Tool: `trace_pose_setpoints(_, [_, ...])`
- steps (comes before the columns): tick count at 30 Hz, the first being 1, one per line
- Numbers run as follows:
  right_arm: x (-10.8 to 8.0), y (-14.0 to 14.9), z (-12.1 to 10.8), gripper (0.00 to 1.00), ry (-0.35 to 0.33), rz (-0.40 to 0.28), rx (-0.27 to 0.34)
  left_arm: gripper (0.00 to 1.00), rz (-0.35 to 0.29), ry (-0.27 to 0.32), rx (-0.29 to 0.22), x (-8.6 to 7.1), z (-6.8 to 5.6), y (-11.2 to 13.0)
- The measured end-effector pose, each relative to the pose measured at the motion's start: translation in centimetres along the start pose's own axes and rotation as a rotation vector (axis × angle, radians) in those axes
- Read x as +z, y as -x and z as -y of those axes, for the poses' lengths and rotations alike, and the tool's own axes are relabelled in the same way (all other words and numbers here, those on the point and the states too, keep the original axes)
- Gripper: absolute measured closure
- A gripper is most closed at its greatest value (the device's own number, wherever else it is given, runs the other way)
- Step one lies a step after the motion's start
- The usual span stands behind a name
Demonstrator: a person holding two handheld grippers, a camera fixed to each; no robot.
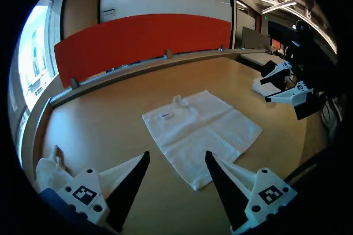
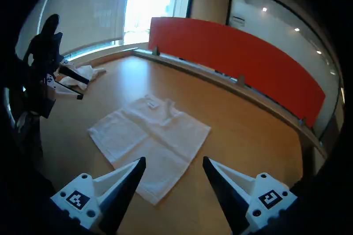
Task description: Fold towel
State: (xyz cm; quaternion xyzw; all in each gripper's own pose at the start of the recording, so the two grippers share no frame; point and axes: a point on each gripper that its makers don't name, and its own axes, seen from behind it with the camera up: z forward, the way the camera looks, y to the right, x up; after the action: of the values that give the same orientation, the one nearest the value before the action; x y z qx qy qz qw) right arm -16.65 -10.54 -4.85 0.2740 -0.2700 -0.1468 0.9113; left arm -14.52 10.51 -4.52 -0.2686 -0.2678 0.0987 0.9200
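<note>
- White towel lies spread almost flat near the middle of the wooden table. It is a single layer as far as I can tell, with one far corner rumpled up a little.
- No fold is made yet, so I judge this the very start: the approach before the first grasp.
- Left gripper hovers above the towel's near edge, fingers spread wide, grasping nothing.
- Right gripper hangs over another side of the towel, likewise released and holding no cloth. In the left gripper view it sits off to the side, apart from the towel.
- Next, I reckon, each gripper should drop to one corner of the same edge, pinch it, then lift and carry that edge across to the opposite one.
- That calls for getting the fingers low enough for one to slip under the hem. The cloth looks limp and will likely sag between the two grips, so both should travel together.
- A small tag sits on the towel close to the rumple; it has dark marks too small to read.
- Square black-and-white markers on my gripper are patterns, not words, and I see no brand.
- A spare cloth lies bunched near the table's edge, well apart from the towel.
</note>
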Motion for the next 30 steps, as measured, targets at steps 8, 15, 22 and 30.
trace_pose_setpoints(8, [1.4,3.9,1.6,0.0,-0.032,0.068,-0.006,0.07,0.076,0.035,0.012,2.0,-1.5,3.9])
trace_pose_setpoints(15, [2.1,6.9,2.5,0.01,-0.056,0.124,0.002,0.07,0.154,0.063,-0.002,3.4,-2.4,7.2])
trace_pose_setpoints(22, [2.4,9.0,3.2,0.04,-0.072,0.166,0.013,0.07,0.207,0.076,-0.007,4.2,-2.9,9.3])
trace_pose_setpoints(30, [2.7,10.4,3.7,0.07,-0.084,0.199,0.017,0.07,0.233,0.092,-0.025,4.6,-3.6,10.1])
